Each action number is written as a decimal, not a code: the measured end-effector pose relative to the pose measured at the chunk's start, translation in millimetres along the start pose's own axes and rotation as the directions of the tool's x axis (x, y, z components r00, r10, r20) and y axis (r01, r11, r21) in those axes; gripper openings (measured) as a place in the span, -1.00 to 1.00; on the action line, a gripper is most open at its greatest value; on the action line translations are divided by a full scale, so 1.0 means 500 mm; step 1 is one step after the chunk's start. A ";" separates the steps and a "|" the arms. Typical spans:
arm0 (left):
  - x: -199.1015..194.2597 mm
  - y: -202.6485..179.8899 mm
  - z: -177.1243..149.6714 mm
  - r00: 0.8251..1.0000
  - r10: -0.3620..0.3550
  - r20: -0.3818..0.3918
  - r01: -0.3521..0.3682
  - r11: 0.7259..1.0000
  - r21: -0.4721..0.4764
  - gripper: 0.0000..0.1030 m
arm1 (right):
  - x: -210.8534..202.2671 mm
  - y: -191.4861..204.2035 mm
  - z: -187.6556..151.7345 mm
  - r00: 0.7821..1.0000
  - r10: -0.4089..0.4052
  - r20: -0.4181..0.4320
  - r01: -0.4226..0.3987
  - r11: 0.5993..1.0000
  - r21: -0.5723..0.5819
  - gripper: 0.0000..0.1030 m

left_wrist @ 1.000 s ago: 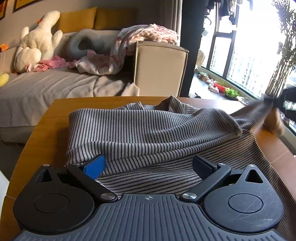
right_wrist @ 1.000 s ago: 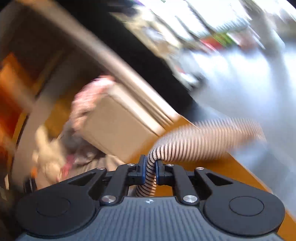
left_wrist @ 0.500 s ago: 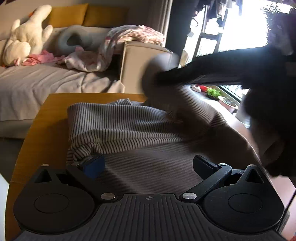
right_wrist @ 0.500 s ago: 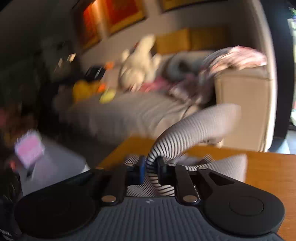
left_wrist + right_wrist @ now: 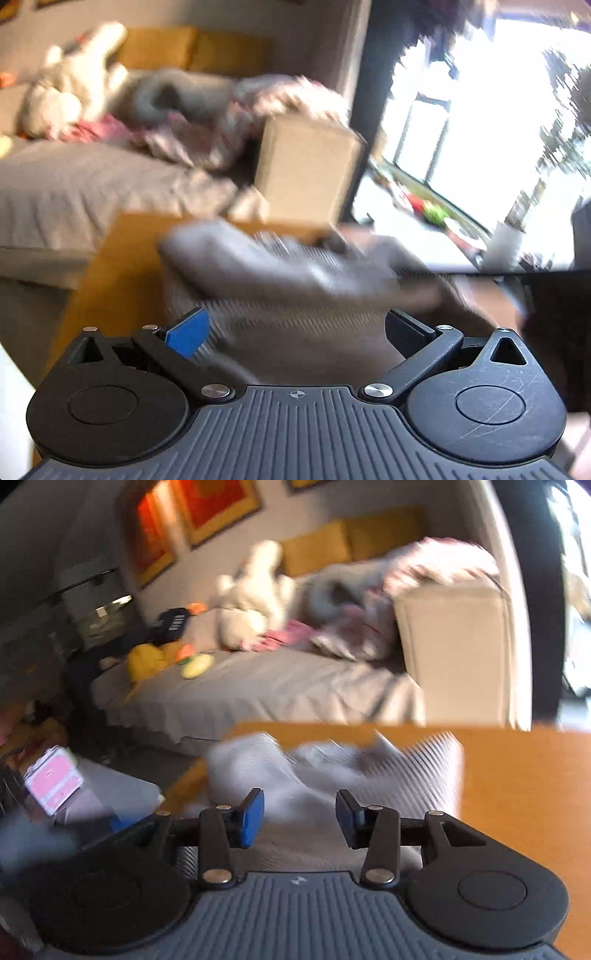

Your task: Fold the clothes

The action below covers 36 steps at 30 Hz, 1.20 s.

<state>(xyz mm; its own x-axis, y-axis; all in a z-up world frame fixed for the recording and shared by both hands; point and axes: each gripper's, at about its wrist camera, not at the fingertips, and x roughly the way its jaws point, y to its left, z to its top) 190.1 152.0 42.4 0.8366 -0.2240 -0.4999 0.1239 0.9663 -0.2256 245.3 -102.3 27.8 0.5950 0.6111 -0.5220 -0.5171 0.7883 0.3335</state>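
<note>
Both wrist cams sit low and close over the counter [image 5: 110, 266], tilted down, facing its far edge; both catch the sofa [image 5: 258, 690] beyond.

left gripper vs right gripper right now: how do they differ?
The left gripper stands wide open; the right gripper is open more narrowly, its jaws having just been opening. Both of the right gripper's pads show blue; only one of the left's does. Shared: neither clamps the striped garment, which lies on the wooden table between both.

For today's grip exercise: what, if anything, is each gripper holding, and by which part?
Nothing is held. The right gripper has just been opening over the striped garment, its sleeve let go; the left gripper is open above the cloth.
</note>
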 end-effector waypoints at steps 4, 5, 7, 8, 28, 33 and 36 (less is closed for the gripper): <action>0.051 0.047 0.050 0.996 0.087 0.019 -0.085 0.993 -0.076 1.00 | -0.013 -0.044 -0.075 0.999 -0.032 -0.013 0.032 0.998 0.047 -0.17; 0.071 0.057 0.059 0.994 0.107 0.008 -0.105 0.991 -0.085 1.00 | -0.015 -0.047 -0.092 0.999 -0.047 -0.014 0.048 0.998 0.040 -0.17; 0.114 0.071 0.072 0.987 0.157 -0.014 -0.158 0.984 -0.084 1.00 | -0.021 -0.050 -0.116 0.998 -0.067 -0.011 0.068 0.997 0.028 -0.16; 0.133 0.076 0.075 0.983 0.180 -0.028 -0.182 0.980 -0.080 1.00 | -0.027 -0.052 -0.116 0.998 -0.059 0.004 0.059 0.998 0.036 -0.07; -0.022 0.121 0.019 0.983 0.164 -0.083 -0.177 0.966 -0.186 0.49 | 0.182 0.076 0.106 0.988 0.100 -0.115 -0.124 0.966 -0.225 -0.06; -0.038 0.108 -0.001 0.982 0.160 -0.103 -0.173 0.976 -0.131 0.67 | 0.296 0.052 0.104 0.979 0.090 -0.183 -0.116 0.984 -0.136 0.02; -0.038 0.107 -0.003 0.985 0.147 -0.096 -0.158 0.979 -0.125 0.76 | 0.293 0.052 0.096 0.977 0.129 -0.167 -0.149 0.982 -0.112 -0.27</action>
<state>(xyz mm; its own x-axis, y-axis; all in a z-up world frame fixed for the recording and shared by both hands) 180.2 207.6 38.4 0.7909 -0.0908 -0.6052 -0.0777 0.9660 -0.2466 348.9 11.3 -2.3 0.4117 0.6873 -0.5985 -0.6657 0.6753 0.3175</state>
